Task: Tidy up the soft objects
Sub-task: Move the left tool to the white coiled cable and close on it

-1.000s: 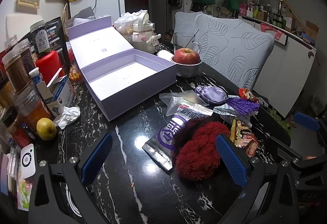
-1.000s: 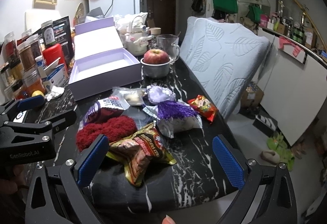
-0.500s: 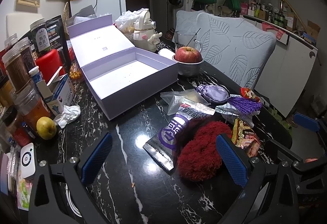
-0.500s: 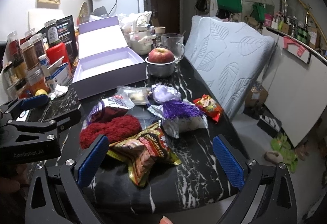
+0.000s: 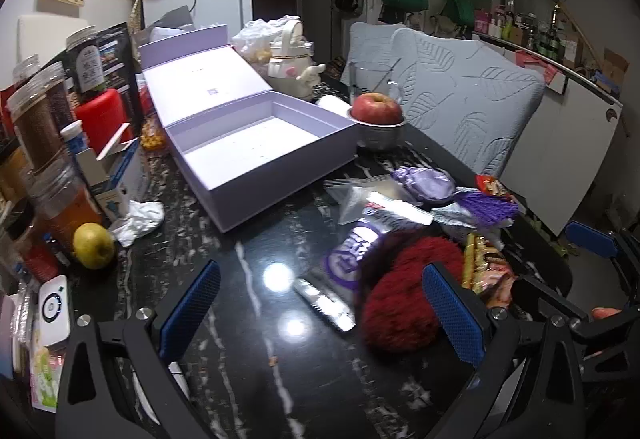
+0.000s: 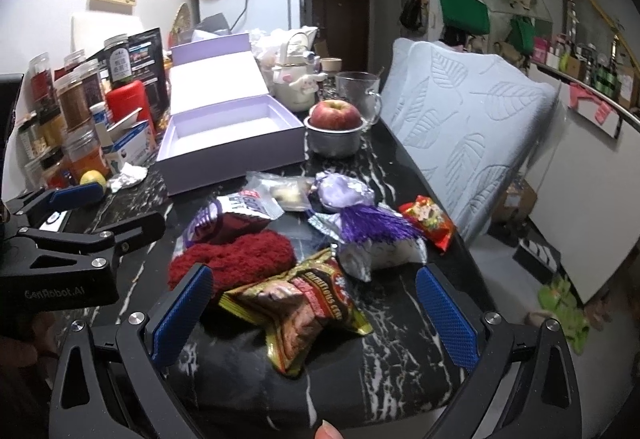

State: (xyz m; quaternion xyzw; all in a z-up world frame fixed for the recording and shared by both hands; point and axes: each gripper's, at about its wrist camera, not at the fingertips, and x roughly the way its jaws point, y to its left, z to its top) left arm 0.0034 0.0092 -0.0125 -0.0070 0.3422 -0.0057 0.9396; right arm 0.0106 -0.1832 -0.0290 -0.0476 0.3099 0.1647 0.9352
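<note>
Cluttered black marble table (image 5: 256, 391) — lavender box (image 5: 256, 143) empty, nothing sorted yet. Both claws, left gripper (image 5: 320, 315) and right gripper (image 6: 312, 315), gape empty — next, probably grab the red fuzzy thing (image 6: 236, 259).

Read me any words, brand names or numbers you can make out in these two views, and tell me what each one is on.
"CenRobot.AI": on the black body of the left claw, seen from the right wrist view.
Orange and gold snack bag: large print across it, too warped and blurred to read.
Purple and white packet: big letters, too blurred to read.
Dark jar label and black pouch: print too small to read.
</note>
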